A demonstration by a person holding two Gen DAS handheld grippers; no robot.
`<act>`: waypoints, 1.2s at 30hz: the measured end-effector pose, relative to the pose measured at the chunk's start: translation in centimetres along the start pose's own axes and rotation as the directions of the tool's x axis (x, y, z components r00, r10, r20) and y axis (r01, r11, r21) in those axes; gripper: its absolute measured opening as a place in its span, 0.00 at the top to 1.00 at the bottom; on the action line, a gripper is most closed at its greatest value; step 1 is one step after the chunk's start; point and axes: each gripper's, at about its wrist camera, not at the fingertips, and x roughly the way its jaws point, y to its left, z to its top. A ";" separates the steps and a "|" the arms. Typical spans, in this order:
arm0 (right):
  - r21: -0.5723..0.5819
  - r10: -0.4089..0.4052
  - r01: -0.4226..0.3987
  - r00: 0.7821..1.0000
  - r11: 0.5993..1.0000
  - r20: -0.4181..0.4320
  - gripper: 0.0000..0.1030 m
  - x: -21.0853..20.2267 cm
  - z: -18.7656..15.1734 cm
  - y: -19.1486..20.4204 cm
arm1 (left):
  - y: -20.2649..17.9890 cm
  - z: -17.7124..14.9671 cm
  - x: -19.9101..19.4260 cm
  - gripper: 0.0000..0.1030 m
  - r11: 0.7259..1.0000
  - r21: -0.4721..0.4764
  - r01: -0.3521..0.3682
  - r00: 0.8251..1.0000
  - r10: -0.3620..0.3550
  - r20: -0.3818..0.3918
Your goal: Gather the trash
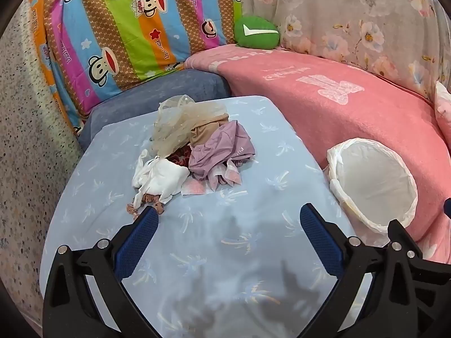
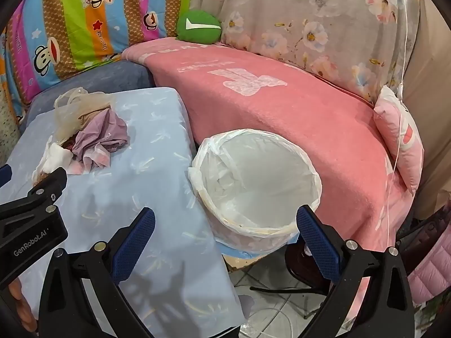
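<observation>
A pile of trash [image 1: 194,146] lies on the light blue table [image 1: 225,253]: a clear beige plastic bag [image 1: 180,121], a crumpled purple wrapper [image 1: 222,152], white tissue [image 1: 160,180] and a small brown scrap [image 1: 146,204]. The pile also shows in the right wrist view [image 2: 90,135]. My left gripper [image 1: 228,219] is open and empty, just short of the pile. A bin with a white liner [image 2: 253,186] stands at the table's right edge, also seen in the left wrist view [image 1: 372,186]. My right gripper [image 2: 225,222] is open and empty, near the bin's front rim.
A pink blanket [image 2: 282,107] covers the sofa behind the bin. A green cushion [image 1: 256,32] and striped cartoon bedding [image 1: 126,28] lie at the back. A pink pillow [image 2: 400,135] is on the right. Tiled floor [image 2: 267,295] lies below the table's right edge.
</observation>
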 end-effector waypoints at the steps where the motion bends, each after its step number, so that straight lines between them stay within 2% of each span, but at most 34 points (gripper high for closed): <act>1: 0.001 0.001 -0.001 1.000 1.000 0.000 0.06 0.0 0.0 0.0 | 0.0 0.0 0.0 0.07 1.000 0.000 0.001 1.000 -0.001 0.001; 24: 0.006 -0.002 0.002 1.000 1.000 0.001 0.06 -0.1 0.4 -0.7 | -0.8 0.0 0.1 0.07 1.000 -0.005 -0.004 1.000 0.004 0.003; 36: 0.012 -0.008 0.008 1.000 1.000 0.006 0.06 -0.4 0.8 -1.5 | 0.4 0.0 -0.2 0.07 1.000 -0.012 0.004 1.000 -0.004 0.004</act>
